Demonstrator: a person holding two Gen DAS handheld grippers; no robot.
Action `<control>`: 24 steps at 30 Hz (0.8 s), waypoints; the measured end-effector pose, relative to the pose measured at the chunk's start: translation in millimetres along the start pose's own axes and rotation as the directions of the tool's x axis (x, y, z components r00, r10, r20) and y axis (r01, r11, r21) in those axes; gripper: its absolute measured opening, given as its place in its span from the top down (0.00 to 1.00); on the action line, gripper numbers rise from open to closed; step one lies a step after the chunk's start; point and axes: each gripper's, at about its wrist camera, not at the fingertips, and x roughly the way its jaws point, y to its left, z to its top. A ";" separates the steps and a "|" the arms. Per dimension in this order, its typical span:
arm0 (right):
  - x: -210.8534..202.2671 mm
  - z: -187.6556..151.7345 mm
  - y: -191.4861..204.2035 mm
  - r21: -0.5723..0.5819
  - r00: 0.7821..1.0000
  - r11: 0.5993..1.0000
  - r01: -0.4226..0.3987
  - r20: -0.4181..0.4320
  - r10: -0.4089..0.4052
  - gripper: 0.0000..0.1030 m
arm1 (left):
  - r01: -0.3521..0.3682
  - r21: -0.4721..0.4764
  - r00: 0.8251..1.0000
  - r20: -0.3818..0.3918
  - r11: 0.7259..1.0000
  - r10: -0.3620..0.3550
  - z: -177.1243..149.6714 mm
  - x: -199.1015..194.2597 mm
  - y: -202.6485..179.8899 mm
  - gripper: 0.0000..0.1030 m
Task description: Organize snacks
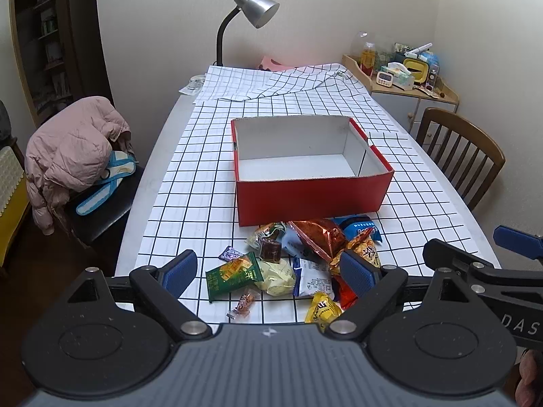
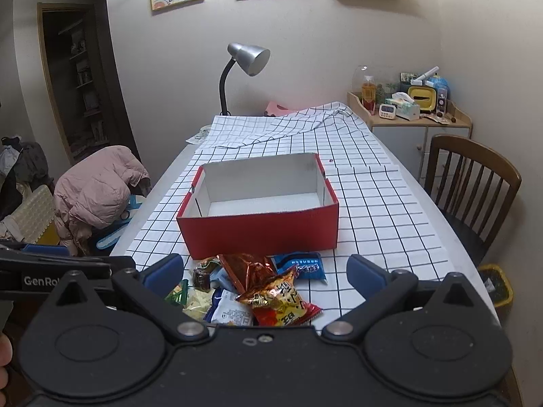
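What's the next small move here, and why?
Probably lower the right gripper onto the orange crinkled bag topping the snack pile. Both grippers are open and hold nothing, the red box looks empty, and that bag lies uppermost, nearest the box, between the right fingers.

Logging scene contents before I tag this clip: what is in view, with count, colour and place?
box: 1, red outside, white inside, open, mid-table, nothing in it.
snack packets: a loose pile, exact count unclear; green, yellow, orange-red, blue, white; in front of the box.
tablecloth: 1, white with black grid, over the table.
desk lamp: 1, silver, far end.
wooden chair: 1, brown, right side.
pink jacket: 1, over the left chair.
side cabinet: 1, cluttered, far right.
left gripper: open, above the pile.
right gripper: open, above the pile.
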 end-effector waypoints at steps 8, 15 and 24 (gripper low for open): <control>-7.8 -4.7 -2.3 0.039 1.000 0.999 0.015 0.014 -0.015 0.01 | 0.007 -0.012 1.000 -0.004 1.000 -0.007 -2.4 -3.0 4.2 0.11; -8.6 -6.2 0.5 0.040 1.000 0.999 0.014 0.012 -0.015 0.00 | 0.007 -0.014 1.000 0.008 1.000 -0.007 -1.7 -6.4 6.1 0.11; -10.5 -8.9 2.8 0.044 1.000 0.999 0.012 0.020 -0.013 0.01 | 0.029 0.002 0.999 0.015 1.000 -0.030 -1.9 -9.0 3.9 0.11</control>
